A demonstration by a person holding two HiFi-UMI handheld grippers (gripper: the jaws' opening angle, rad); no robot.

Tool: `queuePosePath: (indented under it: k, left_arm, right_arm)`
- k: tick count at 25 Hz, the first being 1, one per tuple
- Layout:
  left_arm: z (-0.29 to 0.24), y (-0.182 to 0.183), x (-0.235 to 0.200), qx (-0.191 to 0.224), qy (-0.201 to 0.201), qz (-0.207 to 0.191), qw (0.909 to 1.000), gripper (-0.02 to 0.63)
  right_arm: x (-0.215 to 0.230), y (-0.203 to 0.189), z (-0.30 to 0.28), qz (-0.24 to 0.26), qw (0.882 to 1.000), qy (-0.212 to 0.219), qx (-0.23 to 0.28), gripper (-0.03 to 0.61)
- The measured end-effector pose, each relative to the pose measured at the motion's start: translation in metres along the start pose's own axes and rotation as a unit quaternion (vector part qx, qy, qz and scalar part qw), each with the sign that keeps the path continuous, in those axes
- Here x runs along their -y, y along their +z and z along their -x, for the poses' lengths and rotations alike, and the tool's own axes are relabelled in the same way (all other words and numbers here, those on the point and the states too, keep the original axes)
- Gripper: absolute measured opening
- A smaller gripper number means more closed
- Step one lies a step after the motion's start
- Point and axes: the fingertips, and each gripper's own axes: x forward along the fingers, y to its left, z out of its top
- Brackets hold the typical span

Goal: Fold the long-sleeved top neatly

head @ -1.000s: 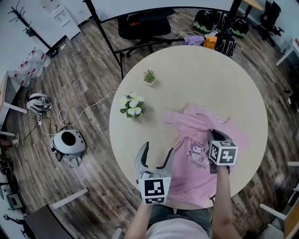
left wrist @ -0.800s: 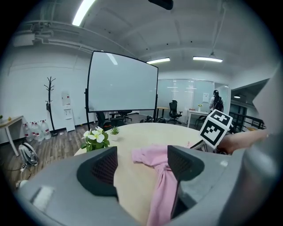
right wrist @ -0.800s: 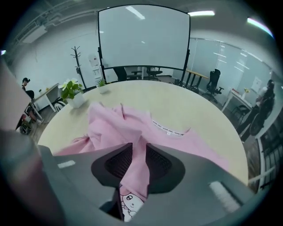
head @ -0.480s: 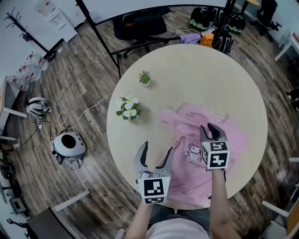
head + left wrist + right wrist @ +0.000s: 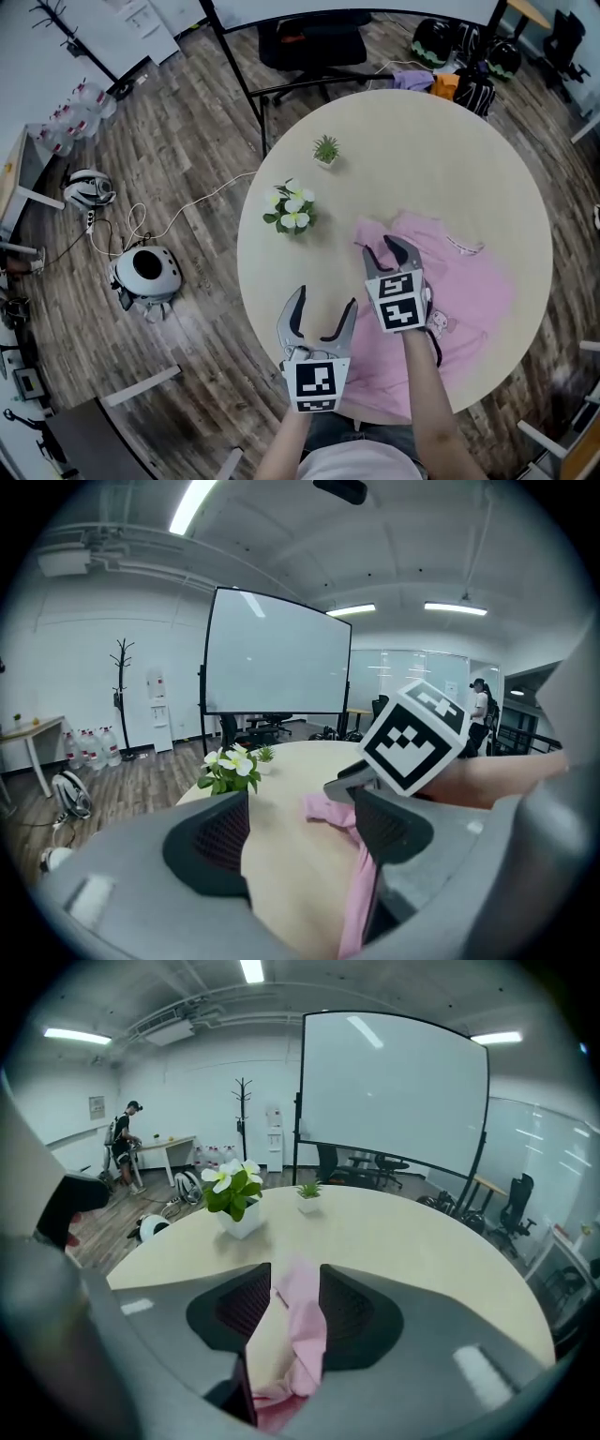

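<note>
Room is reading bright and even. Strip lights on the ceiling are supplying the light and clipping to white in both gripper views. The big screen is glowing pale, without detail. In the head view the table is showing only soft, faint shadows beside the flowers, and the pink top is looking flat, with no glare. Both gripper views are bending straight lines hard at the edges and darkening to black in the corners. The left gripper and right gripper are blurring close to the lens, while the far room is rendering sharp.
</note>
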Motion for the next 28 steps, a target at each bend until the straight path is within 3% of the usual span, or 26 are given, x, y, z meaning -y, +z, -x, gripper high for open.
queuePosePath:
  k: [6,16,24,28]
  left_arm:
    - [0.006,-0.016,-0.029,-0.009,0.027,0.015,0.9995,0.350]
    - [0.012,-0.036,-0.060,-0.023,0.058,0.035,0.9974,0.350]
    - [0.009,-0.042,-0.067,-0.029,0.065,0.042,0.9966,0.350]
    - [0.009,-0.040,-0.065,-0.027,0.063,0.040,0.9969,0.350]
  right_arm:
    - [-0.022,-0.008,-0.043,0.044,0.998,0.023,-0.035,0.192]
    - [-0.019,-0.041,-0.087,0.050,0.993,0.024,-0.108,0.146]
    - [-0.023,-0.046,-0.092,0.049,0.992,0.035,-0.112,0.120]
    - [-0.023,-0.046,-0.093,0.057,0.992,0.030,-0.111,0.061]
